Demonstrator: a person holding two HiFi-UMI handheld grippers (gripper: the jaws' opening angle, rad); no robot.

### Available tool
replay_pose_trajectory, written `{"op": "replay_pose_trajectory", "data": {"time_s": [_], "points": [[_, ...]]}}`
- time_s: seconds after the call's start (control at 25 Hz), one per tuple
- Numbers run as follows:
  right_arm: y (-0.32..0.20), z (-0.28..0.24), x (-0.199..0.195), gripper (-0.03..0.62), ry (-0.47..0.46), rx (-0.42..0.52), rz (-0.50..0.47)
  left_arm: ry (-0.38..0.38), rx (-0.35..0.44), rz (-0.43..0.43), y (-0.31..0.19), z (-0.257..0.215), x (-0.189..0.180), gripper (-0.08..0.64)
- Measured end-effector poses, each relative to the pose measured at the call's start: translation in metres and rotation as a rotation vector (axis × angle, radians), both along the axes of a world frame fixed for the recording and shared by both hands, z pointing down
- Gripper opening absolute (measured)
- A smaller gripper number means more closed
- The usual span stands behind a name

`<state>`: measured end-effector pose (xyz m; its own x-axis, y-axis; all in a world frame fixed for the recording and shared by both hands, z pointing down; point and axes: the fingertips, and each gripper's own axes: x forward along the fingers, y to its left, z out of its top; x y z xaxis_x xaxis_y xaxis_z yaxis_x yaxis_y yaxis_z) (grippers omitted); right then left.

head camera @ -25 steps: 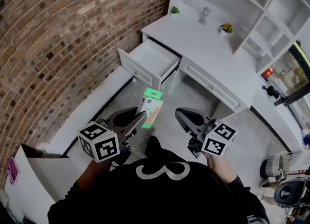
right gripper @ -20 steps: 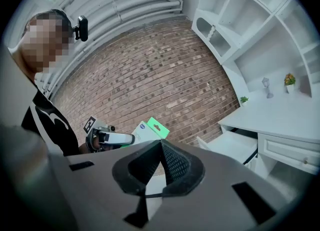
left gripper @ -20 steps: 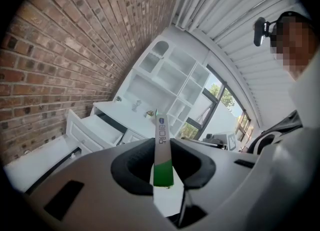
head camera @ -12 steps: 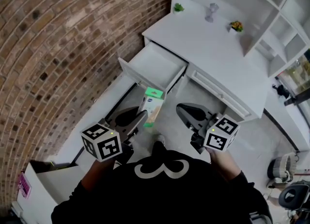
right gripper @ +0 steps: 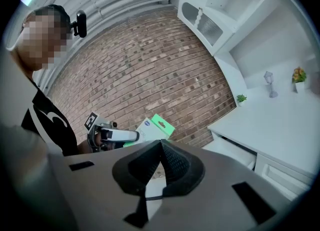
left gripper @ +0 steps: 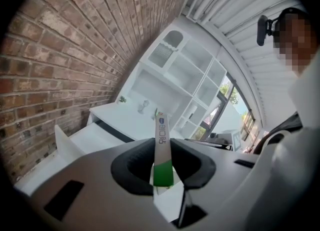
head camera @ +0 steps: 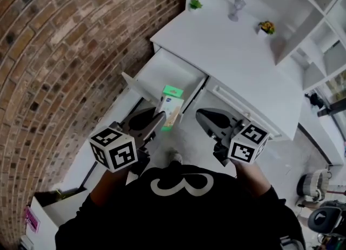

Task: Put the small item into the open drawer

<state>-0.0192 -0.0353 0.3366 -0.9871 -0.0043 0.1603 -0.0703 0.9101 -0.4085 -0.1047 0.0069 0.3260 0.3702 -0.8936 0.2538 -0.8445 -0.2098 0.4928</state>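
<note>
Red-brown brick wall fills the left of the head view. Just right of it, my left tool is clamped on the lower end of a flat white cardboard carton with a bright green end, which stands up out of the jaws. Beyond the carton is the open white drawer, pulled out of a white table and bare inside. Further right, my right tool has its jaws closed together with nothing in them.

The carton is not in the drawer yet; from above it overlaps the drawer's near front corner, but I judge it to be short of the opening.

What could go wrong: the grip is only on one narrow end, so the tall carton might pivot or slip if it knocks the drawer's front panel. Letting go too early would drop it on the floor in front of the drawer.

The left gripper view shows the carton edge-on, pinched between the pads (the head view cannot confirm that contact). The right gripper view alone shows the carton's broad printed face from the side. Only the head view shows the drawer's inside.
</note>
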Motion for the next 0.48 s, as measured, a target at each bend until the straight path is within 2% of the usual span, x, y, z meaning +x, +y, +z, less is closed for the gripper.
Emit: {"op": "replay_pose_trajectory", "data": {"time_s": [0.48], "points": [[-0.043,-0.001,0.009,0.011,0.005,0.025,0.074,-0.024,-0.011,0.061,-0.045,0.008,0.004,0.091]]}}
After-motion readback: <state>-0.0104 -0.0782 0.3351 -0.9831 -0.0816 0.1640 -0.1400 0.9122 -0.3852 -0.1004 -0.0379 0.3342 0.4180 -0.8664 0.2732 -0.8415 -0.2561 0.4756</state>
